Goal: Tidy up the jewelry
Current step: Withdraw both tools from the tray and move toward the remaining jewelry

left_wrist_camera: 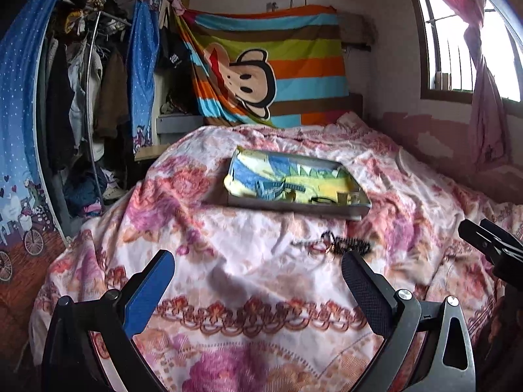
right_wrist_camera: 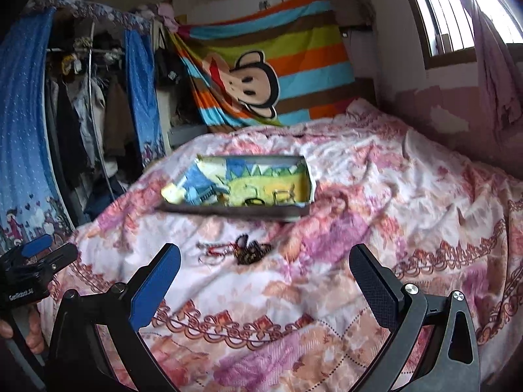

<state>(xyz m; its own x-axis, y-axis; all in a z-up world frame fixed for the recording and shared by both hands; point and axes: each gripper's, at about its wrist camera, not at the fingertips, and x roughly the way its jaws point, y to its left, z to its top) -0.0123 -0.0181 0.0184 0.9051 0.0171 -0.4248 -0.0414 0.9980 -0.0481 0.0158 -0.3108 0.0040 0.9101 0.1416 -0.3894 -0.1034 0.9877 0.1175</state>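
A small heap of jewelry (left_wrist_camera: 333, 246), dark chains and a reddish piece, lies on the floral bedspread; it also shows in the right wrist view (right_wrist_camera: 240, 250). Beyond it sits a shallow grey box (left_wrist_camera: 356, 212) lined with a yellow and blue cloth, holding a few small items near its front right; the box also shows in the right wrist view (right_wrist_camera: 294, 214). My left gripper (left_wrist_camera: 258, 289) is open and empty, just short of the heap. My right gripper (right_wrist_camera: 264, 281) is open and empty, also just short of it.
The bedspread (left_wrist_camera: 248, 274) covers the whole bed. An open wardrobe (left_wrist_camera: 81, 104) with hanging clothes stands at the left. A striped monkey blanket (left_wrist_camera: 278, 65) hangs behind the bed. A window (left_wrist_camera: 457, 32) with a pink curtain is at the right.
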